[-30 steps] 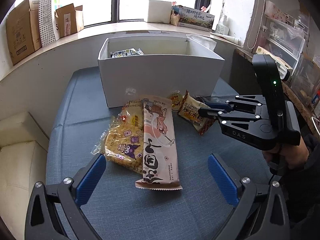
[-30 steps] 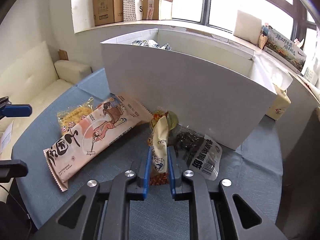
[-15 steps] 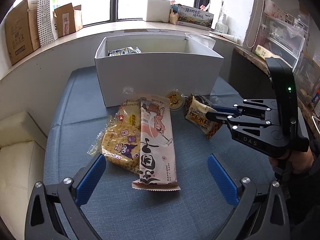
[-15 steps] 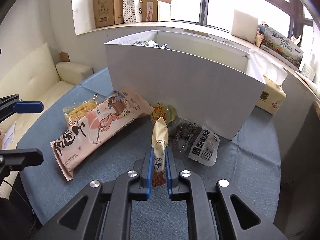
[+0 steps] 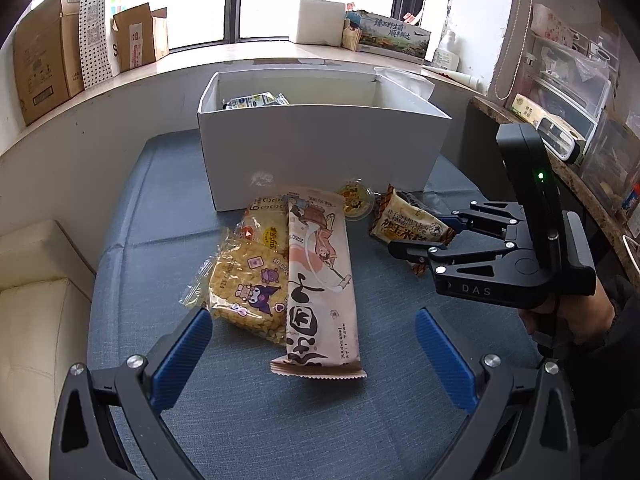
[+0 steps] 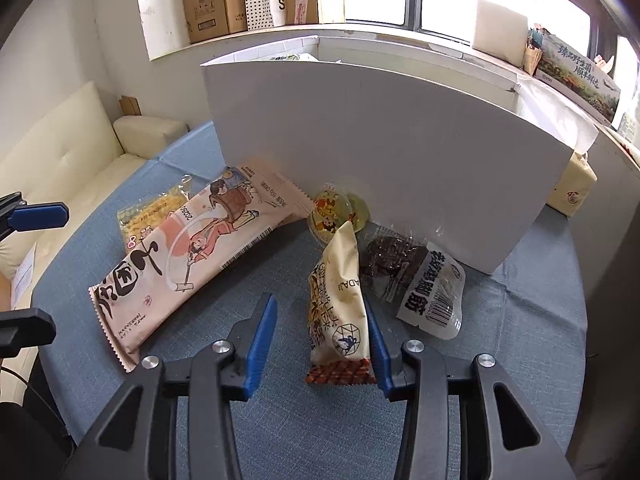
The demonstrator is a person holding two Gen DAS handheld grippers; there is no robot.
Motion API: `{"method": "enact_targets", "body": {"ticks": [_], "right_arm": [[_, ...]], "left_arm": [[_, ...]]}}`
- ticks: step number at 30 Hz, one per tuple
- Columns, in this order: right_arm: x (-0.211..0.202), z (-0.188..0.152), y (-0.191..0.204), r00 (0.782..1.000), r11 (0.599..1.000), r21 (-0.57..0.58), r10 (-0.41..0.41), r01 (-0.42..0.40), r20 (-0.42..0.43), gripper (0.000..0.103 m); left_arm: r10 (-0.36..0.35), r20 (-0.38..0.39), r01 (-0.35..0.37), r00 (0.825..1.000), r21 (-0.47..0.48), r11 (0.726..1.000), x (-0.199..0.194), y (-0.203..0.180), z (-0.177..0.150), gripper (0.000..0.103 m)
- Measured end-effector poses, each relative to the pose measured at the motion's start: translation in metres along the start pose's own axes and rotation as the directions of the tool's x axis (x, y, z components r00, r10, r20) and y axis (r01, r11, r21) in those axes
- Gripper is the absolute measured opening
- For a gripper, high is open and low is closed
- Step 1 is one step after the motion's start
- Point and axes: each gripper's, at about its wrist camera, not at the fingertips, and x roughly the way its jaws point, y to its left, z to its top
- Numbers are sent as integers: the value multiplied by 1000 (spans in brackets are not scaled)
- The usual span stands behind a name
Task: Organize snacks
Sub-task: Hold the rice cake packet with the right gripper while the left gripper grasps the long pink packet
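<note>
A white box (image 5: 320, 148) (image 6: 380, 152) stands at the back of the blue table. In front of it lie a long pink snack pack (image 5: 320, 276) (image 6: 192, 256), a yellow corn snack bag (image 5: 248, 280) (image 6: 156, 212), a small jelly cup (image 5: 355, 200) (image 6: 332, 216) and a dark clear-wrapped packet (image 6: 416, 280). A cream snack packet (image 6: 340, 308) (image 5: 412, 226) stands on edge between the fingers of my right gripper (image 6: 320, 344) (image 5: 416, 240), which is open, its right pad against the packet. My left gripper (image 5: 312, 360) is open and empty, near the pink pack's front end.
A cream sofa (image 5: 36, 320) lies left of the table. Cardboard boxes (image 5: 44, 60) and a tissue pack (image 6: 572, 188) sit on the window ledge behind. A shelf with clear bins (image 5: 568, 92) stands at the right.
My right gripper was shut on the cream packet and has opened; the packet now stands loose between its fingers. The left gripper has barely moved.
</note>
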Motion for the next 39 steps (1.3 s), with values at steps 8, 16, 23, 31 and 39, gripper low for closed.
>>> {"method": "enact_targets", "body": {"ticks": [8, 16, 23, 31, 39], "right_arm": [[11, 0, -1, 1000, 1000, 10, 22, -22, -12, 25], [-20, -4, 5, 999, 1000, -16, -22, 23, 32, 25], [-76, -29, -7, 992, 997, 68, -47, 39, 120, 25], [-103, -58, -29, 989, 983, 181, -64, 39, 137, 25], [-100, -66, -32, 990, 979, 200, -52, 25, 129, 25]], "left_arm": [[5, -9, -5, 1000, 4, 1000, 7, -3, 3, 103], [-11, -17, 11, 1000, 7, 1000, 17, -4, 10, 103], [121, -26, -117, 992, 113, 987, 54, -23, 21, 103], [290, -39, -271, 956, 253, 929, 96, -43, 24, 103], [306, -61, -280, 950, 263, 923, 105, -39, 23, 58]]}}
